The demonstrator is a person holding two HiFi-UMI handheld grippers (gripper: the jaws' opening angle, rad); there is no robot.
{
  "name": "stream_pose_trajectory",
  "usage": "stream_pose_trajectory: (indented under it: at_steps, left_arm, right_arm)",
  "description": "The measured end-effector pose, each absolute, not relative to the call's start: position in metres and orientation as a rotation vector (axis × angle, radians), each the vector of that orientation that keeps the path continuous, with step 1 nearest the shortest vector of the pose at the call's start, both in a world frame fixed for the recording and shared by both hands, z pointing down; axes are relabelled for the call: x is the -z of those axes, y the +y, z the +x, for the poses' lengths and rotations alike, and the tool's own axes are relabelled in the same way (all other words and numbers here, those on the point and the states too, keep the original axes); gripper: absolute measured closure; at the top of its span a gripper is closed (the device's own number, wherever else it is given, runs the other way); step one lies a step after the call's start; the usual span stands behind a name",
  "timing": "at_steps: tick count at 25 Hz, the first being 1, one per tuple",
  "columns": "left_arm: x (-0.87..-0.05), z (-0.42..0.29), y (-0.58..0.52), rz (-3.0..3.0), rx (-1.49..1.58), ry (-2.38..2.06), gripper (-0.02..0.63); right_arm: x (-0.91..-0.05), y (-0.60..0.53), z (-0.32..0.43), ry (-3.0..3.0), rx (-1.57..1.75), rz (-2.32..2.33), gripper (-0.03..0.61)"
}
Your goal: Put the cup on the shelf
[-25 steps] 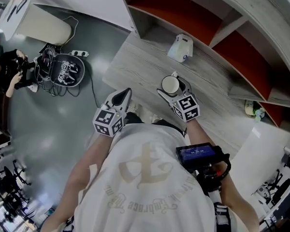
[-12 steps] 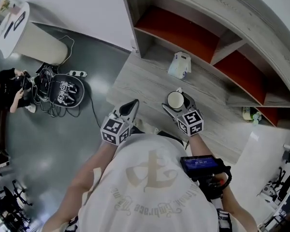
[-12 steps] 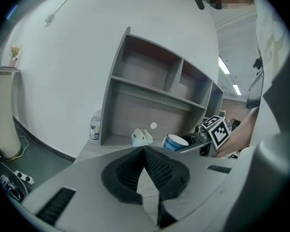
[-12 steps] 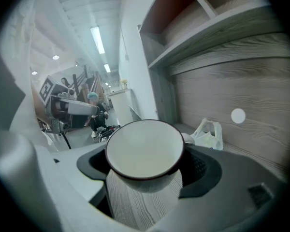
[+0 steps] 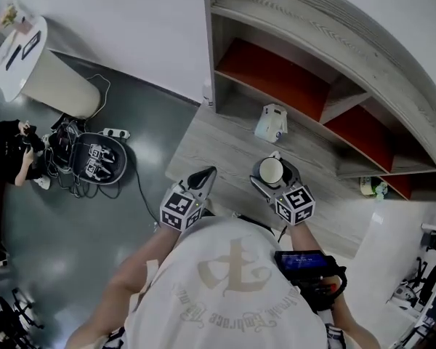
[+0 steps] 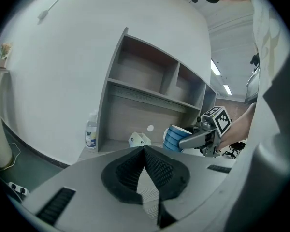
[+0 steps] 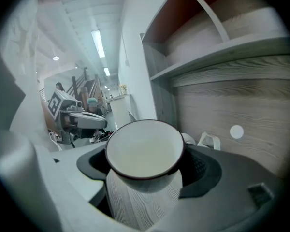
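I'm watching the person standing at the grey wooden shelf unit [image 5: 298,22], a gripper in each hand. The right gripper [image 5: 274,166] is clamping the cup [image 7: 145,151], one jaw pressing each side of it. The cup is sitting upright between them, white inside with a dark rim and blue-banded outside. It is hanging over the shelf unit's bottom board [image 5: 221,147], in front of the open compartments and not yet on a shelf. The left gripper [image 6: 144,152] is hovering at the front edge of that board, its jaws meeting with nothing between them. A small white object [image 5: 272,122] is lying farther back on the board, and a clear bottle [image 6: 91,135] is standing against the unit's left end.
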State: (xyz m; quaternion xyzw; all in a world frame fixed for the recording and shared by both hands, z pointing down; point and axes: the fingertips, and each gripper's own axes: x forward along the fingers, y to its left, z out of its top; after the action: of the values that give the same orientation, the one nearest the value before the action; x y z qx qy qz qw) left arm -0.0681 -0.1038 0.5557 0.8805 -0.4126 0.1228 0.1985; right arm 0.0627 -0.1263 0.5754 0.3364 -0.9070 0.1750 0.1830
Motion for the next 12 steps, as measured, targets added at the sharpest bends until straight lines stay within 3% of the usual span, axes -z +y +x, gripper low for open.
stream_pose_trajectory:
  at_steps: [12]
  left_arm:
    - [-0.540, -0.081, -0.122, 2.474, -0.257, -1.118, 0.612]
  right_arm:
    - [-0.525, -0.142, 0.044, -2.623, -0.426, 0.956, 0.169]
